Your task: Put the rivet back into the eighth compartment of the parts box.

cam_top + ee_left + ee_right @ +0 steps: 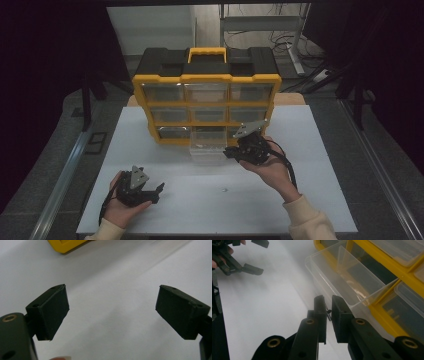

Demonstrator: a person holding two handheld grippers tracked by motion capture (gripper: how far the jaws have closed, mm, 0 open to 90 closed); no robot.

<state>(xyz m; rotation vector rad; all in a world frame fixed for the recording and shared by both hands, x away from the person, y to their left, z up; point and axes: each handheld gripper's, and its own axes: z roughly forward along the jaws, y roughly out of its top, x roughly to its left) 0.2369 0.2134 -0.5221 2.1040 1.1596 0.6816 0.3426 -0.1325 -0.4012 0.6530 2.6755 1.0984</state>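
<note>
The white worktop (165, 205) holds a big yellow and black box (206, 80) full of little see-through drawers. It sits at the far side, at 12 o'clock from the person, and I think it is heavy and hard and will stay put.

One clear drawer (207, 150) in the bottom row, in the middle, is pulled out toward the person. In the right gripper view this drawer (342, 277) looks like thin, stiff plastic with a wall down its middle. I guess it is light, smooth and a bit slippery, and it could crack if squeezed hard. The front lip looks like the best place to hold it, with a soft pinch.

The right gripper (231, 152) is at the drawer's front corner, at about 3 o'clock from the drawer. Its jaws (328, 315) are nearly closed, with a tiny dark thing between them that I cannot make out.

The left gripper (157, 192) rests low at 7 o'clock on the worktop, well away from the box. Its jaws stand wide apart and hold nothing
</note>
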